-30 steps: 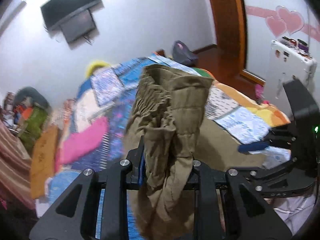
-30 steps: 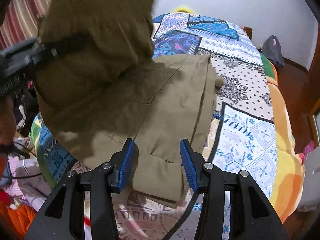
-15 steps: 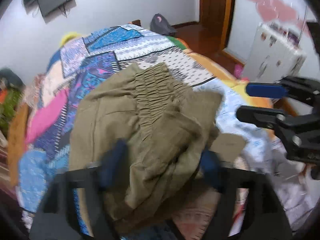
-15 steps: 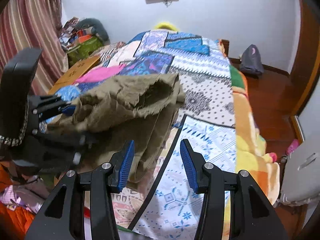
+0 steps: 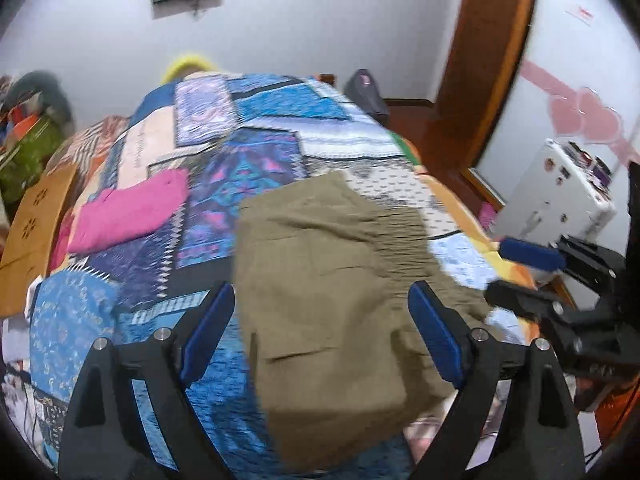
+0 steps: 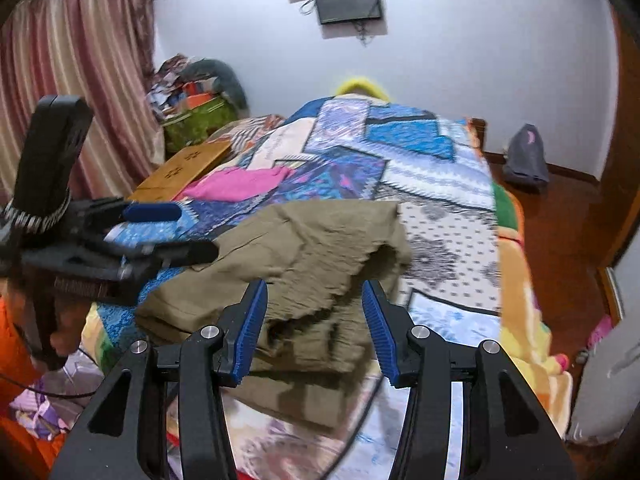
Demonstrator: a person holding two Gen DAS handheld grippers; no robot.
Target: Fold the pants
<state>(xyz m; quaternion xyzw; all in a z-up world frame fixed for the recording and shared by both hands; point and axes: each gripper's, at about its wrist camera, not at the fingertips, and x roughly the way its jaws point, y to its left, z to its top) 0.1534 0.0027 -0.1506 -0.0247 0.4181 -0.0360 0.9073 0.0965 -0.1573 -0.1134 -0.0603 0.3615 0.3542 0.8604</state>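
1. The olive pants (image 5: 332,292) now lie folded over on the patchwork bedspread (image 5: 256,120), near the bed's near edge; a second ago you had them hanging bunched from your left gripper, lifted clear of the bed.
2. The gathered waistband (image 5: 404,236) faces the bed's right edge, and the top layer in the right wrist view is rumpled, with one fold gaping open.
3. Your left gripper (image 5: 320,332) has let go: its jaws stand spread wide above the cloth, blue pads (image 5: 208,328) clear of it on either side, where before they pinched the fabric.
4. Your right gripper (image 6: 314,328) holds nothing; its jaws sit partly spread over the pants' near edge, about as they were before.
5. The pink garment (image 5: 128,212) lies near the bed's left edge, well apart from the pants, where it was.
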